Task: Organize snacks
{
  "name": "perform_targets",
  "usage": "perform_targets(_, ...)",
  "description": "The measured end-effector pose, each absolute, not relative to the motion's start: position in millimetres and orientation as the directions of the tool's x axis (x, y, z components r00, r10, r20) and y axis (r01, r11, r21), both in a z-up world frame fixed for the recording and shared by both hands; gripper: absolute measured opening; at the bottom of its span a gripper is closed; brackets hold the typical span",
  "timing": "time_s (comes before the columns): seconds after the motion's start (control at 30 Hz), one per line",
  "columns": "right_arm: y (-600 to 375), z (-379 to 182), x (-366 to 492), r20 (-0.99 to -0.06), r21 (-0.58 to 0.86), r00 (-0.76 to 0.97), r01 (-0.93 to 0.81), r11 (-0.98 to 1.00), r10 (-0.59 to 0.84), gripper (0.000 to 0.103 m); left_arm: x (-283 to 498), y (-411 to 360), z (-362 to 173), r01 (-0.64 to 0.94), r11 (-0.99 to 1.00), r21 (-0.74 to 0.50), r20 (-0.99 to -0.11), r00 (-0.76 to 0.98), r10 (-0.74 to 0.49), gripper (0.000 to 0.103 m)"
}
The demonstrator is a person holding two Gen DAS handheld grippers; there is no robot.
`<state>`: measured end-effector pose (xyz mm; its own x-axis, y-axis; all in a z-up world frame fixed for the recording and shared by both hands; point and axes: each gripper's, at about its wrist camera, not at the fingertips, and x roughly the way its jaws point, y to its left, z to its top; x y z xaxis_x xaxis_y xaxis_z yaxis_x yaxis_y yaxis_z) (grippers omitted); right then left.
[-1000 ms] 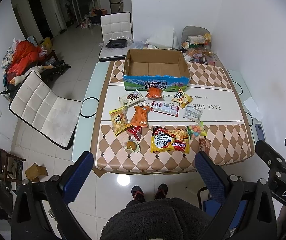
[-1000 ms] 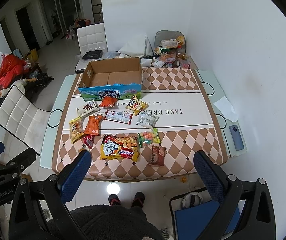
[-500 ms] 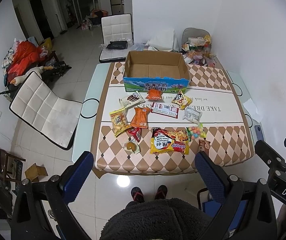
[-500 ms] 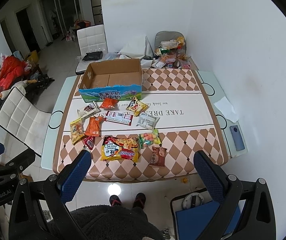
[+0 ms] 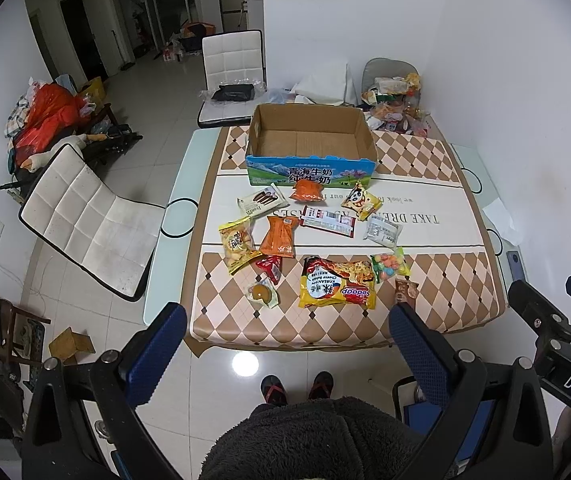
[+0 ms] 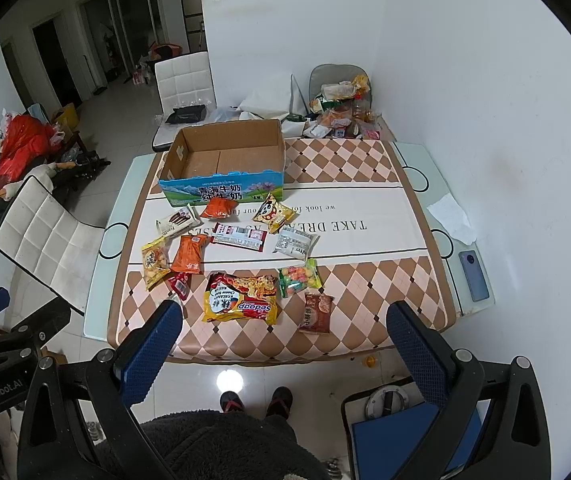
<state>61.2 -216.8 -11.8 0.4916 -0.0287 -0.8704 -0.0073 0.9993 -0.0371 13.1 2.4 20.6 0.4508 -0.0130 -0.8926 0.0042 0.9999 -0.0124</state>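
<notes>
An open, empty cardboard box [image 5: 309, 140] [image 6: 227, 160] stands at the far side of the table [image 5: 445, 292] [image 6: 385, 292]. Several snack packets lie in front of it, among them a yellow noodle pack [image 5: 337, 284] [image 6: 241, 298], an orange packet [image 5: 279, 236] [image 6: 189, 252], a candy bag [image 5: 389, 266] [image 6: 299, 278] and a brown packet [image 6: 317, 312]. My left gripper [image 5: 287, 340] and right gripper [image 6: 283, 336] are both open and empty, held high above the floor short of the table's near edge.
White chairs stand left of the table [image 5: 85, 220] and behind it [image 5: 231, 64]. A clutter pile [image 5: 395, 100] sits at the far right corner. A phone [image 6: 473, 276] and a tissue [image 6: 451, 220] lie on the right glass edge. My feet [image 5: 297, 386] are below.
Both views have shifted slightly; the table sits a little lower and closer in frame. Nothing on the table has moved. Both grippers stay open.
</notes>
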Motion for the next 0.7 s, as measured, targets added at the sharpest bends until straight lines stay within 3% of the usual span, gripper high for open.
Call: perform_targets(0.7,-217.3,-8.8,58.2,-0.867,-0.033,0.498,-0.007,0.999,-0.026,0.103,10.5,3.2,21.0,0.004,1.0,-0.016,-0.89,0.456,-0.016,0.103)
